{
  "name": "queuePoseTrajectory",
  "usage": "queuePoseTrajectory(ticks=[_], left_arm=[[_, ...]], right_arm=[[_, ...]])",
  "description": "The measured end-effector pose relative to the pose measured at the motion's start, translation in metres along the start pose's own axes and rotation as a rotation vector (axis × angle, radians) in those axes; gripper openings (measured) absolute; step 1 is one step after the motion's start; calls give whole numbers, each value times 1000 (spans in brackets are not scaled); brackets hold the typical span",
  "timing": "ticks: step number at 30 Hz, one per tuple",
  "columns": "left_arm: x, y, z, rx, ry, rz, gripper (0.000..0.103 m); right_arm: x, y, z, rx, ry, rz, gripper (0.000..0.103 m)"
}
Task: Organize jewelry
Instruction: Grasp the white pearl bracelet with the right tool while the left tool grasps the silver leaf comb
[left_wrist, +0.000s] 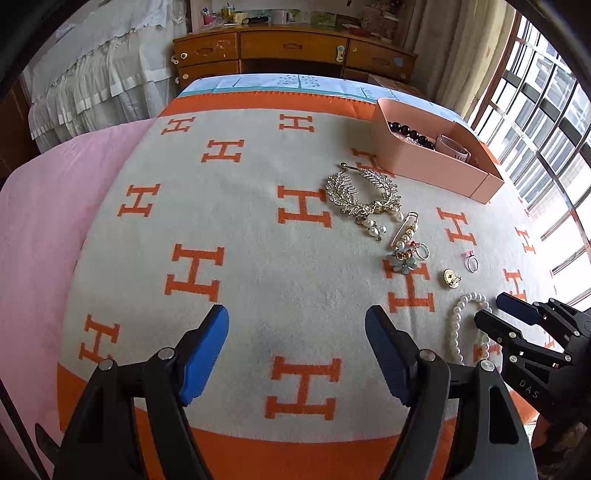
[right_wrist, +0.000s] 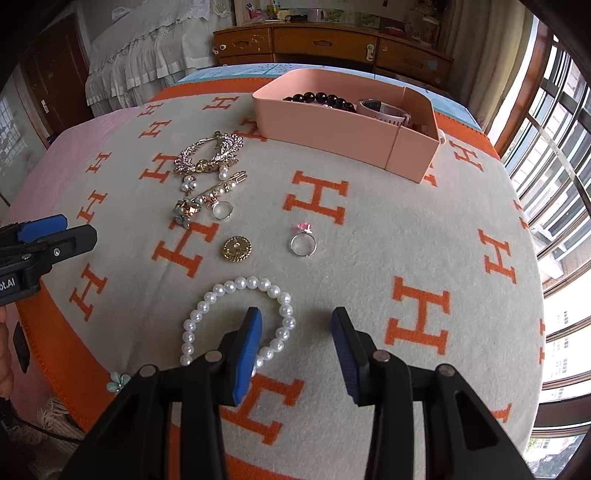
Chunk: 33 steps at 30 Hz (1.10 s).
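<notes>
At the far left, the left gripper (left_wrist: 297, 354) hangs over bare cream-and-orange H-patterned blanket (right_wrist: 424, 229), its blue-padded fingers spread wide and holding nothing. Next to the right lies the gold leaf-shaped rhinestone hair comb with pearl drops (right_wrist: 208, 153); just below it are the gold safety-pin brooch strung with pearls (right_wrist: 221, 190), a pale green enamel flower charm (right_wrist: 186, 212) and a plain silver ring (right_wrist: 222, 211), all crowded together and partly touching. Nearer the camera sits the round gold filigree button (right_wrist: 237, 249), and beside it the silver ring with a pink bow (right_wrist: 303, 242).

The white pearl bead bracelet (right_wrist: 236, 317) lies closest. The right gripper (right_wrist: 295, 332) hovers at it with jaws parted, its left finger inside the loop and the bracelet's right side lying between the pads; I cannot tell whether the tips touch the blanket.

At the far right and back stands the peach-pink rectangular organiser box (right_wrist: 332, 125), already holding dark round beads (right_wrist: 321, 98) and a pink strap.

The risks: round beads may roll out of a shallow pinch, a closing finger may snag blanket fibres, and the dangling loop may catch the box rim and spill outside.
</notes>
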<state>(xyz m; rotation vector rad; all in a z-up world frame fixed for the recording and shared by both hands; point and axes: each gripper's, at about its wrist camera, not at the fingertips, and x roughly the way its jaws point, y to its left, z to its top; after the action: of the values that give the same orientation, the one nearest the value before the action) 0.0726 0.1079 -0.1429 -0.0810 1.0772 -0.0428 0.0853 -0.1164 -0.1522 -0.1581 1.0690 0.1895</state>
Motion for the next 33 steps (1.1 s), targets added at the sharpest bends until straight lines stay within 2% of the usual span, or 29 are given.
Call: queuePoseTrajectory(ticks=[1, 3, 4, 7, 12, 20, 26, 31, 33], left_arm=[[1, 0, 1, 0, 1, 0, 75], [5, -1, 3, 3, 5, -1, 75], [7, -1, 5, 4, 9, -2, 75], [11, -3, 11, 9, 15, -3, 75], [12, -17, 33, 60, 4, -7, 75], [33, -47, 101, 45, 69, -81, 75], [72, -66, 134, 1, 166, -55, 74], [88, -81, 137, 17, 206, -23, 67], [93, -86, 136, 25, 223, -11, 62]], right_arm=[[0, 2, -1, -13, -11, -3, 35], [-2, 1, -3, -16, -27, 10, 15], [-2, 0, -3, -14, -31, 8, 10], [-1, -10, 0, 29, -29, 51, 9], [-1, -38, -1, 139, -40, 73, 8], [-2, -80, -9, 284, -70, 120, 8], [-2, -86, -13, 295, -91, 156, 8], [-1, -90, -14, 289, -101, 188, 8], [0, -92, -15, 288, -105, 200, 8]])
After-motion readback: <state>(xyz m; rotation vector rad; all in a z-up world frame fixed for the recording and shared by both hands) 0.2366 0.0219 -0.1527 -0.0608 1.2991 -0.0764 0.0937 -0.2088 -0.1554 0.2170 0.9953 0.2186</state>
